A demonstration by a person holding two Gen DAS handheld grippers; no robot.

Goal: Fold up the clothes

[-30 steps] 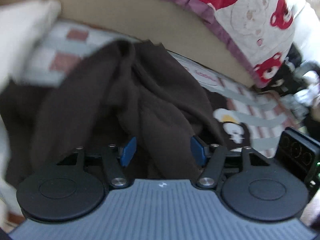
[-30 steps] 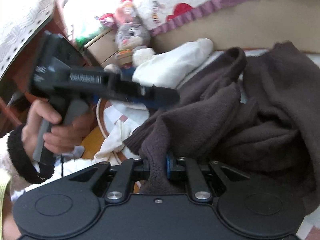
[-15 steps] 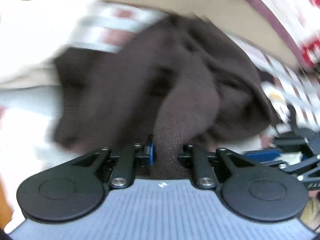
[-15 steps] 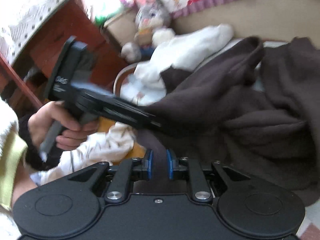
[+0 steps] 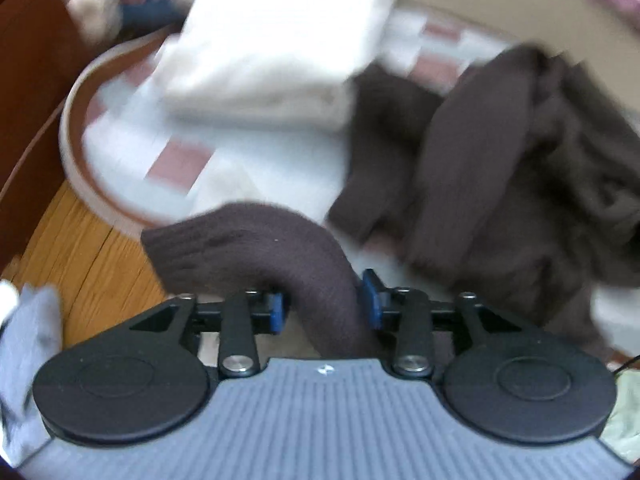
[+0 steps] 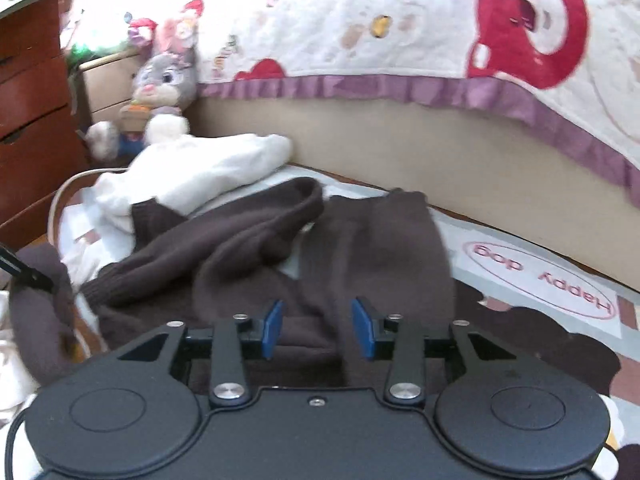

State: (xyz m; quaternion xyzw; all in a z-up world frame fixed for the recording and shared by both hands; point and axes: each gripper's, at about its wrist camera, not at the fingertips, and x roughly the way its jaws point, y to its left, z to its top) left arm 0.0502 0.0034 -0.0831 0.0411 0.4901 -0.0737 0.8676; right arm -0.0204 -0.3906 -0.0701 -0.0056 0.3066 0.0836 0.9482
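- The left gripper [image 5: 323,306], jaws part-closed, pinches a ribbed sleeve of the dark brown knitted sweater [image 5: 256,248].
- The right gripper [image 6: 317,329] stands wide apart over the sweater's body [image 6: 372,248], holding nothing.
- The sweater lies crumpled on the patterned play mat [image 6: 560,276]; judged mid-spreading, it wants the sleeve drawn out flat.
- A folded white garment [image 5: 272,48] lies far left, touching the sweater; a grey plush rabbit [image 6: 160,92] sits beyond.
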